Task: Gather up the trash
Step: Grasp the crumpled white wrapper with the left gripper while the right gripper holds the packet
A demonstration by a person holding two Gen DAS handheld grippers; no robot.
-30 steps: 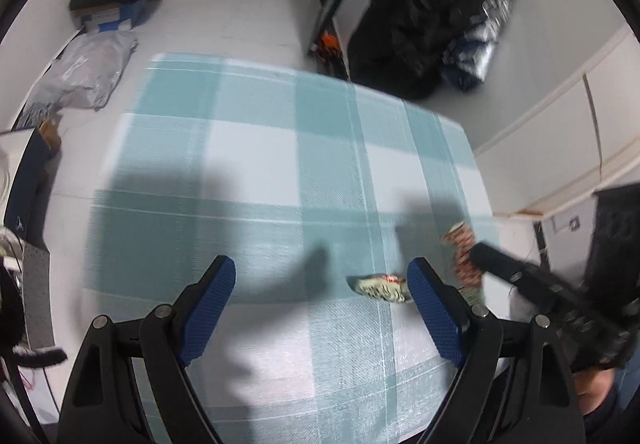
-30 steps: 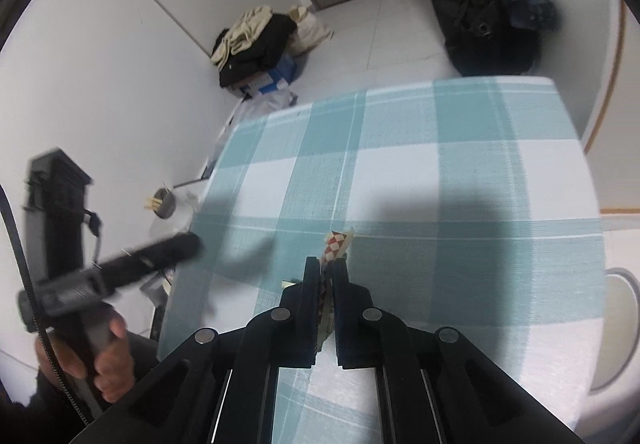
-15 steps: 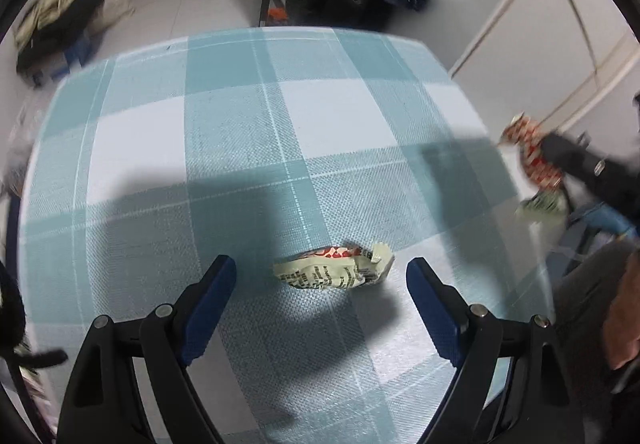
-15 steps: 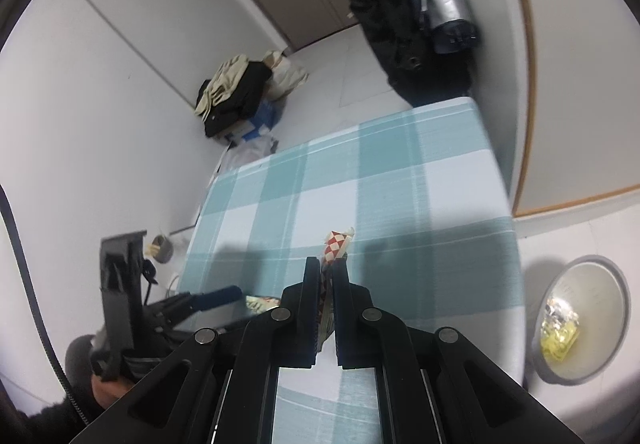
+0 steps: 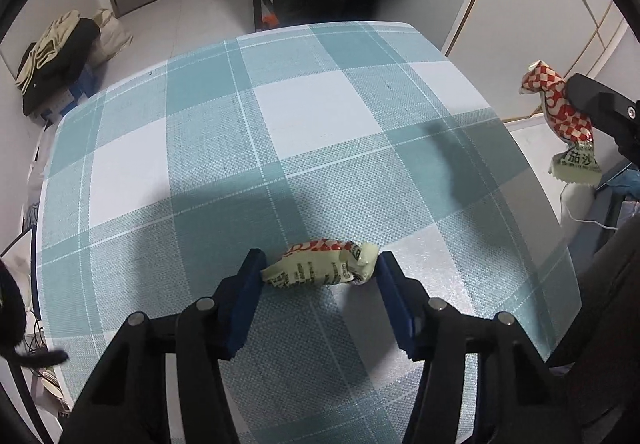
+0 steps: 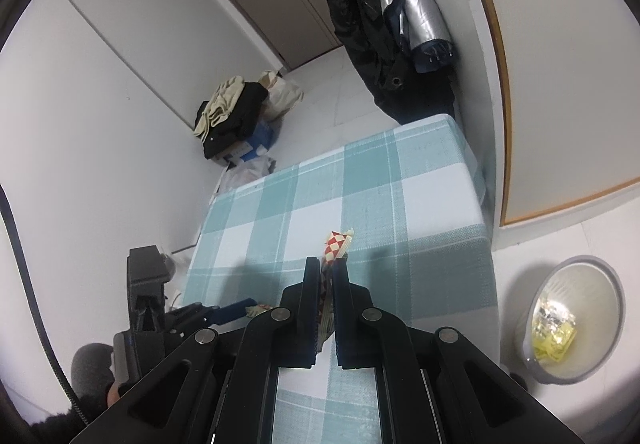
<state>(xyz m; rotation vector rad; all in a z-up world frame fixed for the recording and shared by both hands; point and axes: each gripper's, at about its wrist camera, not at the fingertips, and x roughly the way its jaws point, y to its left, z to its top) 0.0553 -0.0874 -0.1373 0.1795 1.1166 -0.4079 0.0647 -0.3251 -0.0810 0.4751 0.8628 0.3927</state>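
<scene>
The left wrist view is looking down on the teal-and-white checked tablecloth (image 5: 304, 115), with a crumpled pale-green wrapper (image 5: 320, 270) lying low in the frame, just below centre. Only this view is showing that wrapper whole. At its right edge the same view is catching the second piece of trash, a red-and-white checked wrapper (image 5: 560, 115), hanging in the air off the table's side with its pale printed end dangling below the dark finger gripping it.

The right wrist view is giving what the other lacks: a grey bin (image 6: 576, 320) standing on the floor at the lower right of the frame, with yellowish scraps already inside. In the lower left it is also showing the left tool from outside, a hand wrapped around its handle and a blue finger reaching onto the cloth beside a sliver of the pale wrapper.

The left gripper (image 5: 318, 272) is closing, about half open, its blue pads sitting at either end of the pale-green wrapper; whether they are pressing it yet I cannot tell. The right gripper (image 6: 327, 276) is clamped almost fully together on the red-and-white checked wrapper (image 6: 336, 244), whose tip is sticking up above the fingertips at frame centre.
</scene>
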